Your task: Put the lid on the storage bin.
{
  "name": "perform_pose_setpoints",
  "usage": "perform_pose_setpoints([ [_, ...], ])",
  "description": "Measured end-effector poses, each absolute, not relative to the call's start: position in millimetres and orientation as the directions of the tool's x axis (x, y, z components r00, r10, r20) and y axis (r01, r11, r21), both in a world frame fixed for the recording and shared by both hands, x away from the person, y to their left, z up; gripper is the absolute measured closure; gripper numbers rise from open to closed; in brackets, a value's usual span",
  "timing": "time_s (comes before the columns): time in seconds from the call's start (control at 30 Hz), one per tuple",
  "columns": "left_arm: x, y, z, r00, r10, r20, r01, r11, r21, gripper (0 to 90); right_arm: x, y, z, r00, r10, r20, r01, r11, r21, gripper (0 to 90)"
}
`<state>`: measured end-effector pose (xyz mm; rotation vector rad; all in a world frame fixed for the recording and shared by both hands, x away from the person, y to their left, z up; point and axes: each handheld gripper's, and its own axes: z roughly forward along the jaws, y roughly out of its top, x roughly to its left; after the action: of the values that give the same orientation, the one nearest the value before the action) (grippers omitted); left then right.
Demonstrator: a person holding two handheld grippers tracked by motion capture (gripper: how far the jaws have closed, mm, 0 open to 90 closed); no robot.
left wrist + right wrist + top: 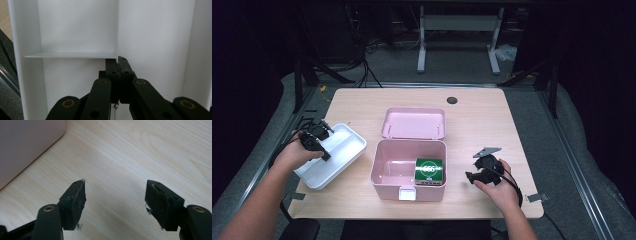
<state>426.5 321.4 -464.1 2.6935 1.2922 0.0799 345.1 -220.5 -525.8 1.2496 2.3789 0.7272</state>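
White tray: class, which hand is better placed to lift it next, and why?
Left. The left gripper has its jaws shut on the white tray's inner divider, while the right gripper rests open beside the pink box.

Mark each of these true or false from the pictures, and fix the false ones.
1. The left gripper has its jaws closed on the white tray's divider wall. True: the left gripper view shows the jaws pinched on the thin inner wall of the white tray.
2. The pink box has its lid shut. False: the lid is open and lies back on the table.
3. A green box sits inside the pink box. True, in its right front corner.
4. The right gripper holds the green box. False: its jaws stand apart over bare wooden table, with nothing between them.
5. The white tray lies to the right of the pink box. False: it lies to the left.
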Motion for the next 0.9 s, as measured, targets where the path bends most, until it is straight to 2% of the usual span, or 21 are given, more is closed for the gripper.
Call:
perform_pose_setpoints([
  [0.53,416,316,-429,0.674,0.739,0.006,0.726,-0.663,0.180,89.1,345,-221,-526,-0.547,0.834,-0.073,0.652,0.478,0.589,32.3],
  [0.9,415,313,-412,0.665,0.746,-0.006,0.731,-0.650,0.206,89.1,345,-220,-526,-0.548,0.833,-0.074,0.651,0.481,0.587,32.3],
])
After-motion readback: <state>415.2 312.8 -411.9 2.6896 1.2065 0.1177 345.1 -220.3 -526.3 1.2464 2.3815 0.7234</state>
